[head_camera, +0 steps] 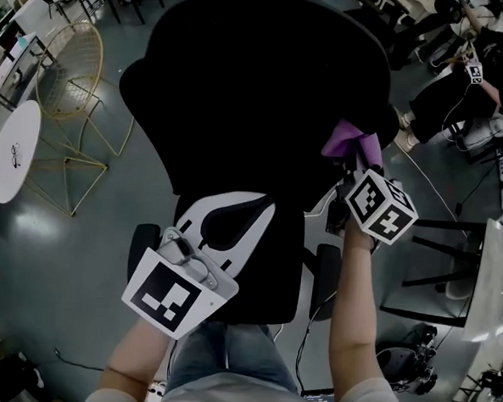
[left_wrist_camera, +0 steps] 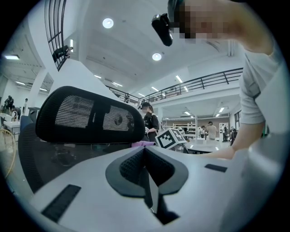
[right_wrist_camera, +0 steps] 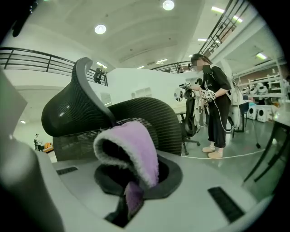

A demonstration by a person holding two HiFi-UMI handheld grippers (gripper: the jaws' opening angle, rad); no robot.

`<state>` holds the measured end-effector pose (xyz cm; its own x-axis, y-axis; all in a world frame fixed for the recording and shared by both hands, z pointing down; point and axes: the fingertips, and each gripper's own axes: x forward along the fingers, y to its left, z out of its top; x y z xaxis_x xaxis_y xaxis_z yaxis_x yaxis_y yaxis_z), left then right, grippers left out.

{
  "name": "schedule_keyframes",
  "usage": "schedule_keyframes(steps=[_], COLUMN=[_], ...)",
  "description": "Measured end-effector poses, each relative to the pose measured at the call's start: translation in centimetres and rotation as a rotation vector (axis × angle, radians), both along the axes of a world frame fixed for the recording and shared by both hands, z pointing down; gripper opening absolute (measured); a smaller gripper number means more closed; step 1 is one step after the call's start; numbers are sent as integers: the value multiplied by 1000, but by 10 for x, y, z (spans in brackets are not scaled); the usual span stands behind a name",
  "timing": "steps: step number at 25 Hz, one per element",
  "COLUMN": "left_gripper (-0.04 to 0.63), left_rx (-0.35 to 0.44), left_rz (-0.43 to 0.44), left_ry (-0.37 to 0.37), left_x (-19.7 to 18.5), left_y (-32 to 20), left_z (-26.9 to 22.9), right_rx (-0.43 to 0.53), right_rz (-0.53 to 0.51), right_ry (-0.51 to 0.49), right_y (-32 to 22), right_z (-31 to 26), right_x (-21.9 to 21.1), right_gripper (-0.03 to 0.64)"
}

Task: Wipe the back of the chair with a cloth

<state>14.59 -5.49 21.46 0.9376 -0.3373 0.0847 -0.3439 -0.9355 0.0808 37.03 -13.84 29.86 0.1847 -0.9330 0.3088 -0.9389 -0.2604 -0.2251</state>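
Gripping a purple cloth [head_camera: 350, 142] between its clenched jaws, the right tool [head_camera: 354, 164] holds the fabric at the right edge of the black mesh chair [head_camera: 258, 94], up near the top of its back. Whether the cloth actually touches the mesh cannot be told. The left tool [head_camera: 226, 220] sits lower, behind the middle of the chair's back, with its jaws pressed together on nothing and pointing toward the headrest [left_wrist_camera: 86, 113]. Beyond the chair, a person in dark clothes [right_wrist_camera: 216, 104] stands on the grey floor [right_wrist_camera: 253, 145].
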Motion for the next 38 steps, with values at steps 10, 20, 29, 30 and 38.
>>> schedule_keyframes(steps=[10, 20, 29, 30, 38], left_gripper=[12, 12, 12, 12, 12], left_rx=[-1, -23, -29, -29, -35], left_rz=[30, 36, 30, 27, -1], left_ry=[3, -3, -1, -2, -6], left_x=[10, 17, 14, 12, -1], left_y=[4, 7, 2, 1, -3], left_z=[2, 12, 11, 11, 18], right_rx=[-4, 10, -57, -60, -73], right_rz=[69, 49, 39, 39, 35], right_ry=[15, 18, 8, 12, 53], right_y=[21, 21, 23, 22, 14], right_z=[0, 7, 41, 41, 41], right_x=[33, 29, 22, 21, 16], right_gripper=[46, 46, 46, 46, 46])
